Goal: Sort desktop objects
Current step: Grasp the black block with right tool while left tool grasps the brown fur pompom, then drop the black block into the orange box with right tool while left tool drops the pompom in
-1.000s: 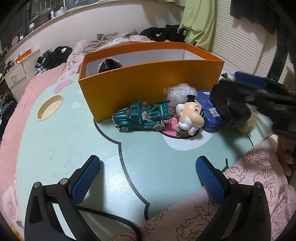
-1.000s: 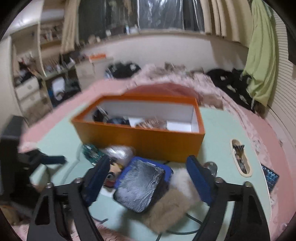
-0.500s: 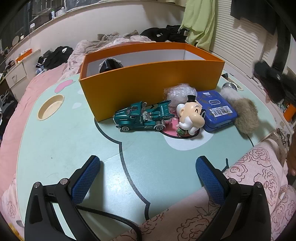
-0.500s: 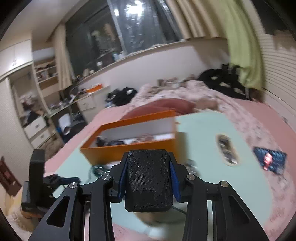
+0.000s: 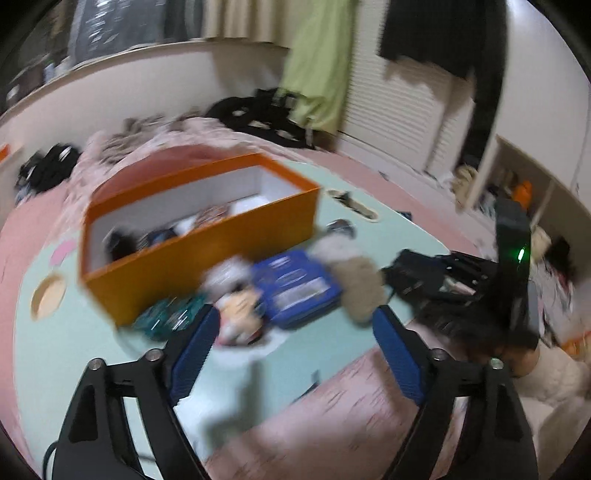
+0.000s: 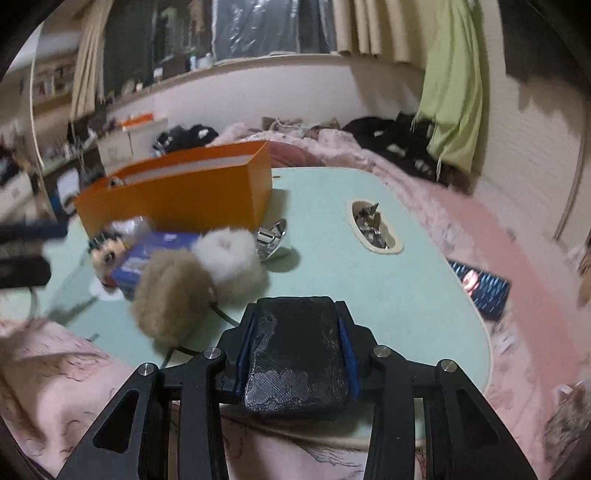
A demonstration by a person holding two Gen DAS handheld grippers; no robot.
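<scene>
Orange box (image 5: 199, 236) sits left on the table (image 5: 74, 332); our left gripper (image 5: 291, 354), jaws just narrowing on nothing, could knock the toys. Our right gripper (image 6: 295, 354) clenches a black case (image 6: 295, 354), which may slip.

Background: lime-green garment (image 6: 456, 92) hanging at right wall beside beige curtains (image 6: 376, 26). Black clothing heap (image 6: 391, 142) on pink floral bedding (image 6: 325, 138). White drawer unit (image 6: 122, 142) far left, orange item on top.
</scene>
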